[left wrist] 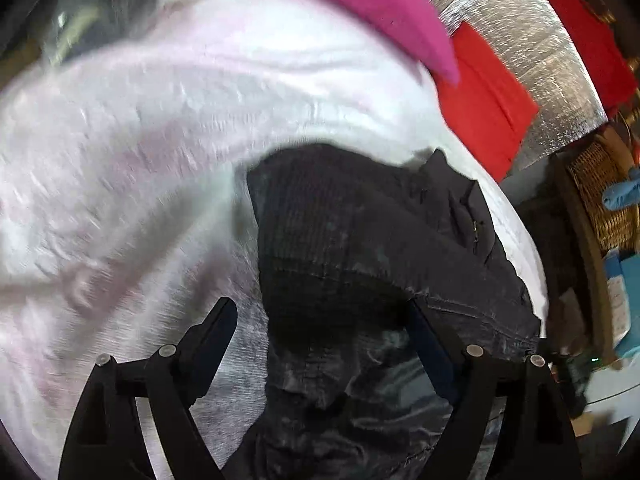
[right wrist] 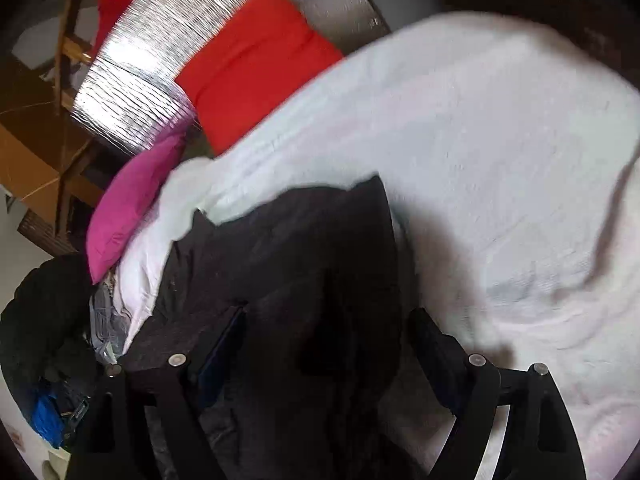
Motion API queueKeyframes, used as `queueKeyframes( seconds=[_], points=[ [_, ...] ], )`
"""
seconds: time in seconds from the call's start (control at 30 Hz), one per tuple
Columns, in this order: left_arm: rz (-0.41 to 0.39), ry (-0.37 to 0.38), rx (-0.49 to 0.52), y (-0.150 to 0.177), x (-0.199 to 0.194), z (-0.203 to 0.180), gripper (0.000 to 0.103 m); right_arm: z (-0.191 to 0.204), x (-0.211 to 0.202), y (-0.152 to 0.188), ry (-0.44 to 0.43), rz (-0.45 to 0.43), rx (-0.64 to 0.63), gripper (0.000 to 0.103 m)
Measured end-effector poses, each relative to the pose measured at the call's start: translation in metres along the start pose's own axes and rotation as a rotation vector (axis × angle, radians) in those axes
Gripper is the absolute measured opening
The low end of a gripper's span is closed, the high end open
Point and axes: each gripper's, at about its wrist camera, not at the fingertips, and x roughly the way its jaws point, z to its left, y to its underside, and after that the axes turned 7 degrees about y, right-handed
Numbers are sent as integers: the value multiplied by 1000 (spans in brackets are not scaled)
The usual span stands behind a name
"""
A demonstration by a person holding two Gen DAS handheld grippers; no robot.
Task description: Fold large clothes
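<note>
Our left gripper (left wrist: 324, 328) and right gripper (right wrist: 326, 340) hang spread wide over the black garment (left wrist: 360, 240), bunched on the white bedspread (left wrist: 140, 160), whose bare expanse (right wrist: 500, 180) runs toward red (right wrist: 256, 68) and pink (right wrist: 132, 200) cushions.

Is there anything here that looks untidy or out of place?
Yes. The dark garment lies bunched and creased on the white blanket, not spread flat. The pink pillow hangs over the blanket's edge. Nothing looks torn or spilled.
</note>
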Motion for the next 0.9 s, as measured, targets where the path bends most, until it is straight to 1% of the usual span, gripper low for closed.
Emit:
queueKeyframes(
  seconds=[0.03,0.07,0.1,0.13,0.17,0.23,0.27,0.3,0.33,0.37,0.4,0.47,0.5,0.57,0.63,0.67,0.73,0.77,0.83,0.87,0.9],
  points=[
    [11,22,-7,0,4,2,86,2,5,1,-6,4,-7,85],
    [9,29,-5,-1,4,1,86,6,6,1,-1,-9,-27,82],
    [3,34,-1,0,5,-4,84,8,6,1,-1,-14,-41,76],
    [-3,43,2,-1,6,-5,79,11,5,2,-12,-11,-58,57],
    [-2,61,6,-2,8,-6,59,11,5,4,-9,-8,-68,46],
    [-2,45,13,-3,8,-10,53,17,4,5,13,-22,-93,38],
    [-12,32,29,-2,8,-13,46,20,1,6,22,-34,-103,32],
    [-19,13,52,0,8,-17,39,21,-1,6,29,-44,-108,31],
    [-29,0,69,0,8,-23,36,25,-4,6,35,-59,-113,28],
    [-37,-3,81,-1,9,-28,29,29,-7,7,40,-75,-121,26],
    [-53,3,103,0,4,-33,24,34,-12,7,47,-96,-132,25],
    [-80,27,115,-2,-5,-39,21,42,-22,8,51,-135,-152,24],
    [-92,40,114,-2,-9,-41,21,45,-28,8,50,-157,-160,24],
    [-99,37,113,-1,-11,-40,21,49,-39,11,46,-191,-173,24],
    [-75,2,100,0,1,-32,21,48,-36,13,59,-186,-186,24],
    [-65,-11,96,1,7,-32,24,46,-30,14,73,-171,-188,24],
    [-42,-50,92,2,18,-29,32,39,-14,17,97,-117,-186,24],
    [-37,-71,92,3,20,-31,39,36,-9,17,98,-95,-184,28],
    [-34,-82,84,2,16,-35,46,33,-13,14,70,-78,-158,30],
    [-25,-77,81,4,12,-34,57,32,-15,13,51,-59,-146,35],
    [-19,-70,76,5,8,-32,67,28,-19,10,26,-38,-128,44]
  ],
)
